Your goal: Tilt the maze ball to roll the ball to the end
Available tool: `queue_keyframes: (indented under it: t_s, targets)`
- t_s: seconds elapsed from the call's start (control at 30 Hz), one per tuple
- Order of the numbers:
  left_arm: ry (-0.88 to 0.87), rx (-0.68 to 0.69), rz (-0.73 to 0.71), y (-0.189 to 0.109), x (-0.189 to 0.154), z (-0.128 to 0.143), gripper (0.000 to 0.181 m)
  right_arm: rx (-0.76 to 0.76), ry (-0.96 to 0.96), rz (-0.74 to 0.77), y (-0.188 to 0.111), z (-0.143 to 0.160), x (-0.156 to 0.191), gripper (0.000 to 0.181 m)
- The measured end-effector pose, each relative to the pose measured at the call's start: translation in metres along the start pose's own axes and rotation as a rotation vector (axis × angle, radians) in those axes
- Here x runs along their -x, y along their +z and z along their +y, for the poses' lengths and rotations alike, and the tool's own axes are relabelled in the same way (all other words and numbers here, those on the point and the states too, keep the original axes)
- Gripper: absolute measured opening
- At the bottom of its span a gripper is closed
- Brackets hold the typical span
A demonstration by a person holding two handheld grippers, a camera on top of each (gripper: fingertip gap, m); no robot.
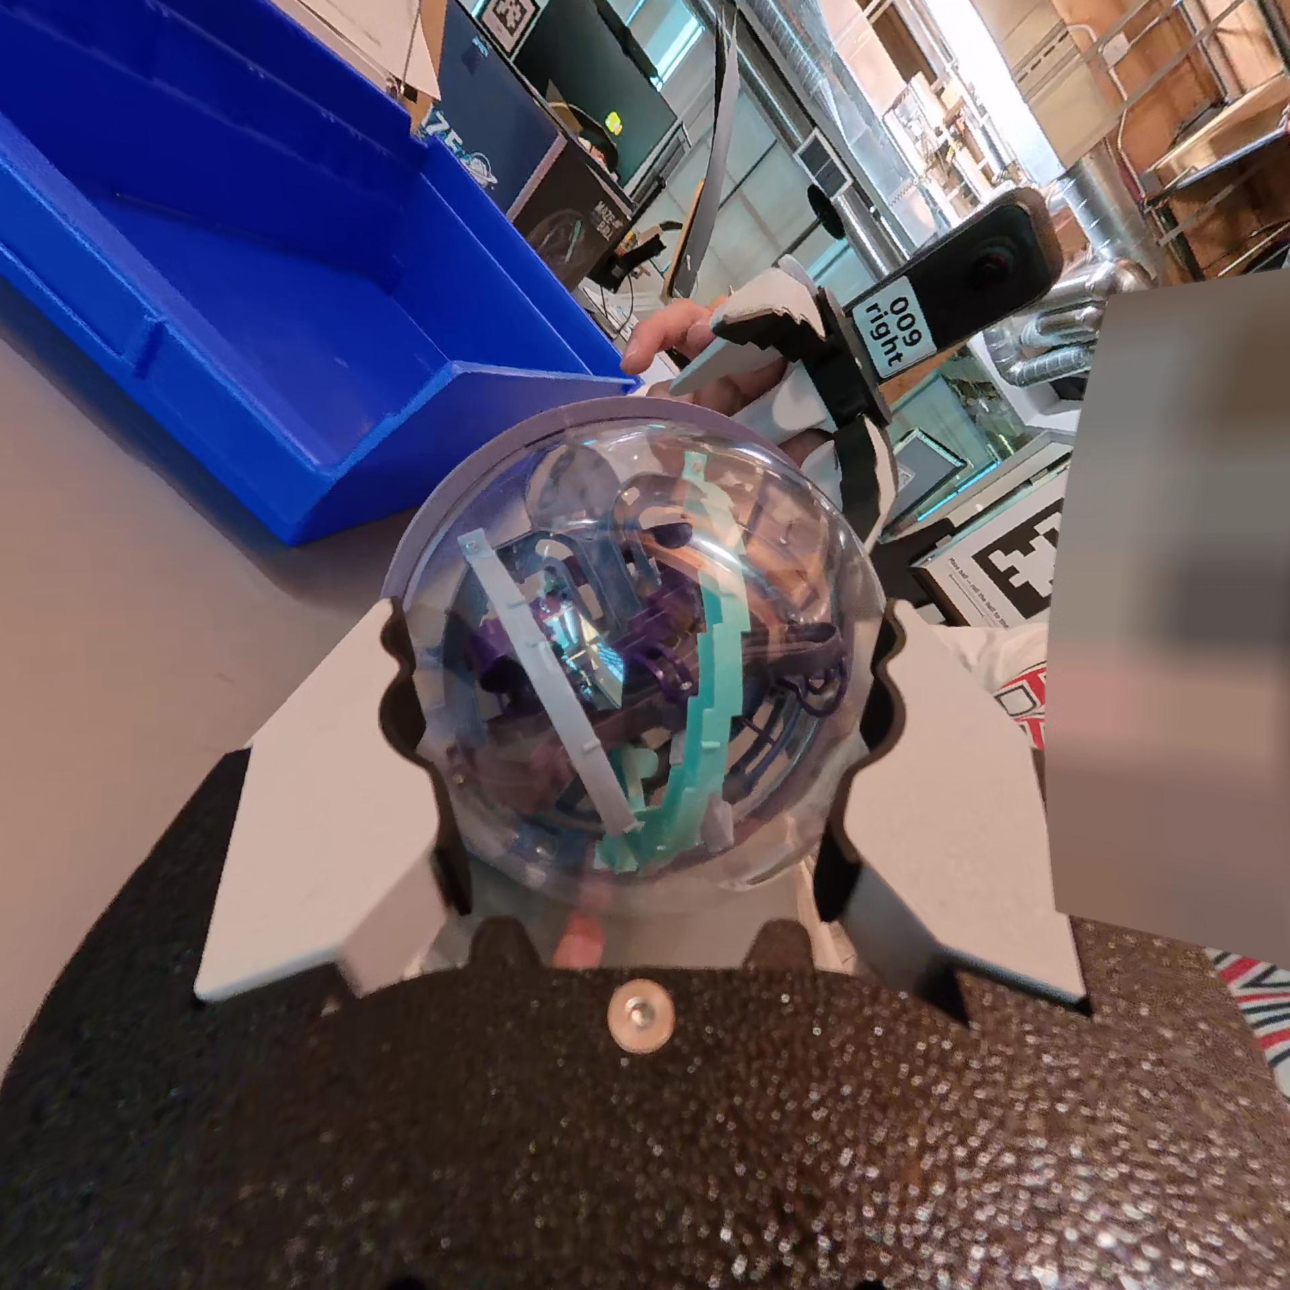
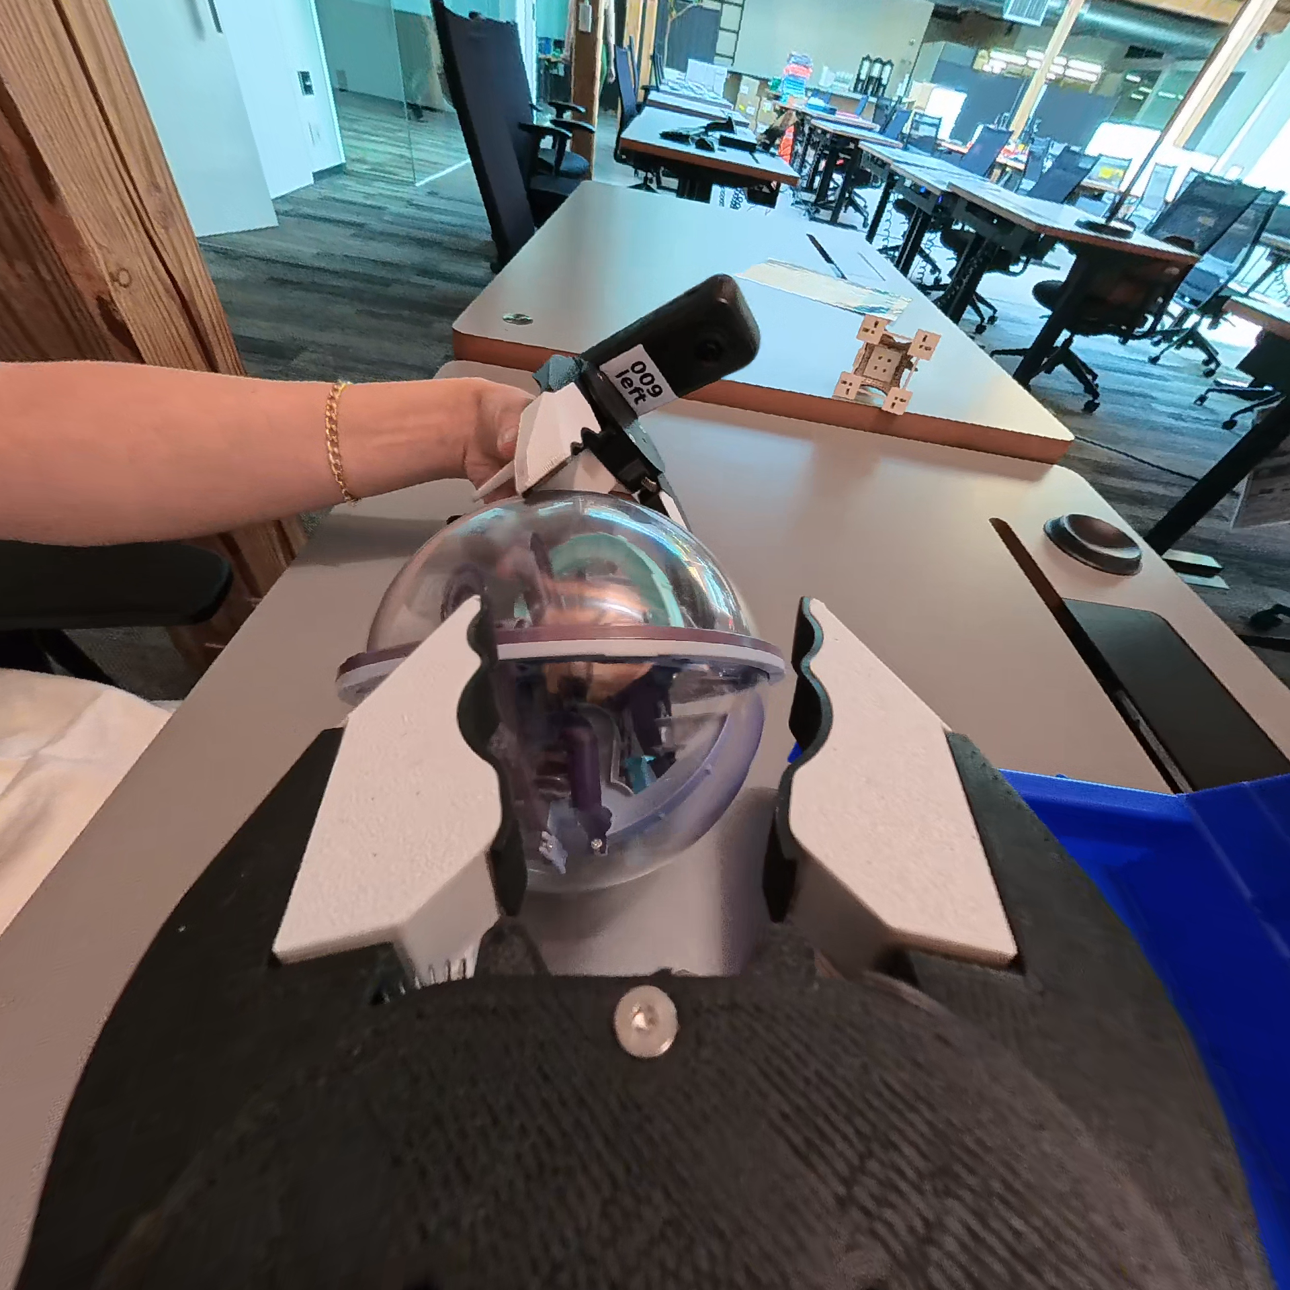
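Maze ball (image 1: pixel 632 670) is sitting between the two fingers of the left gripper (image 1: pixel 635 698), a clear sphere packed with teal, purple and grey tracks, with a pale lilac ring around its middle. In the left wrist view both dark wavy pads are pressing against the sphere's sides, so the left gripper is clamping the ball. From the right wrist view the same maze ball (image 2: pixel 558 698) is lying in front of the right gripper (image 2: pixel 646 733); its left finger (image 2: pixel 419 754) is overlapping the sphere and the ring, while its right finger (image 2: pixel 879 768) is standing apart from the shell with a gap showing, so the right gripper is standing open around the ball rather than squeezing it. Whether the left pad is really touching the shell I cannot tell. The ring is running roughly level in the right wrist view, tilted in the left one. The small rolling ball inside is not something I can pick out among the tracks.

The sphere is hovering over or resting near a pale grey table (image 2: pixel 872 558); its underside is hidden, so which I cannot tell. A blue bin (image 1: pixel 265 293) is lying just beside the ball on that table. A person's hand (image 2: pixel 492 436) is gripping the left gripper's handle, a gold bracelet (image 2: pixel 340 440) showing at the wrist
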State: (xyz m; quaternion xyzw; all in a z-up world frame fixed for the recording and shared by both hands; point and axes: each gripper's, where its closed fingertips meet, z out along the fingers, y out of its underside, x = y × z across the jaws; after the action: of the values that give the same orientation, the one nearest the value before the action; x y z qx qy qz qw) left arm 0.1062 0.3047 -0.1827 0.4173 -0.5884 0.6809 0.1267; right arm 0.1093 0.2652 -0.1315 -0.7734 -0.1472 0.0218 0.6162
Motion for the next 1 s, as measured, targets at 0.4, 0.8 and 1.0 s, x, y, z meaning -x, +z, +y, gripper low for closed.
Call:
queue_keyframes:
  t_s: [0.4,0.8,1.0]
  targets:
    - [0.059,-0.093,-0.021,-0.01,-0.002,-0.009,0.113,-0.056,0.068,-0.058,0.008,-0.002,0.005,0.072]
    - [0.222,-0.142,-0.039,-0.015,-0.02,-0.009,0.113,-0.096,0.106,-0.124,0.018,-0.004,0.017,0.076]
    - [0.36,-0.069,-0.146,-0.01,-0.016,-0.002,0.125,-0.115,0.101,-0.17,0.019,-0.004,0.024,0.074]
